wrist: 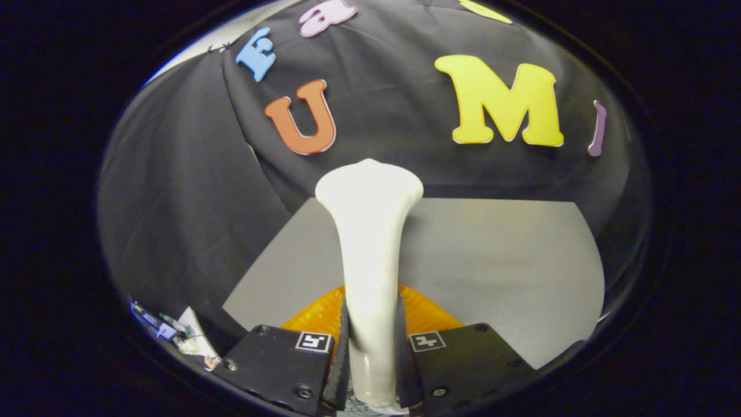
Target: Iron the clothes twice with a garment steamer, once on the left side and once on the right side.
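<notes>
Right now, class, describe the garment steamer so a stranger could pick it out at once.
Start at the grey table before the black cloth wall. The tongs reach over it, both fingers pressed on the garment steamer, a smooth white handle widening to a flared head, above something orange.

From my feed the gripper (370, 347) has both fingers clamped on the handle of the garment steamer (370, 243), one pressing each side. It's a white thing that runs straight out ahead of the fingers and flares into a wider head at the far end. An orange cloth (315, 315) peeks out just under the steamer, right behind the fingers on both sides. Beyond that is a grey table (503, 260). Some small cluttered bits (173, 335) sit off left of the fingers, too tiny to make out.
</notes>
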### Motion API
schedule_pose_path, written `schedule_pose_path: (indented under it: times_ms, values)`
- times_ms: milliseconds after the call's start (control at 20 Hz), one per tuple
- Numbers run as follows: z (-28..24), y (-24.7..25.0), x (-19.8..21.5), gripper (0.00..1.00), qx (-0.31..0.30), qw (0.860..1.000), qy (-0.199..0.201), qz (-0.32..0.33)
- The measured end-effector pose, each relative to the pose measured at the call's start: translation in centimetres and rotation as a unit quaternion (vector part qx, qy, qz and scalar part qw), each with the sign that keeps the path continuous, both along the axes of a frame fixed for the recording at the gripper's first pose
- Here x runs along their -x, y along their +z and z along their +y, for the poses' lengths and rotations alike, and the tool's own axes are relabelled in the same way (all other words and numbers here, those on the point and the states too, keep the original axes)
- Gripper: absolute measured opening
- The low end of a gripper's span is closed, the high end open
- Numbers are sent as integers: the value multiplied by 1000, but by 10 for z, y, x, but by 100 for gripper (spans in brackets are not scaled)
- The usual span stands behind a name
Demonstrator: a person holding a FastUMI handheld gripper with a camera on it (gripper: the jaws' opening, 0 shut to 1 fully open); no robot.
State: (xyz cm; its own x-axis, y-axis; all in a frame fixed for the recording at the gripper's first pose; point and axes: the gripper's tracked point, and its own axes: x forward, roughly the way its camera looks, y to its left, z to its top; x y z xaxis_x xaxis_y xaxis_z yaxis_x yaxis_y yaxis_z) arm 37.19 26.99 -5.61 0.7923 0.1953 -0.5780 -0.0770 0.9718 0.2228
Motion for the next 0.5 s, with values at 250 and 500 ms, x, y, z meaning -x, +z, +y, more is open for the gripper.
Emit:
schedule_pose_path:
  times_ms: [250,500]
  values:
    - [-3,39,51,36,-19,998,14,-50]
    - [-28,78,105,36,-21,994,0,-105]
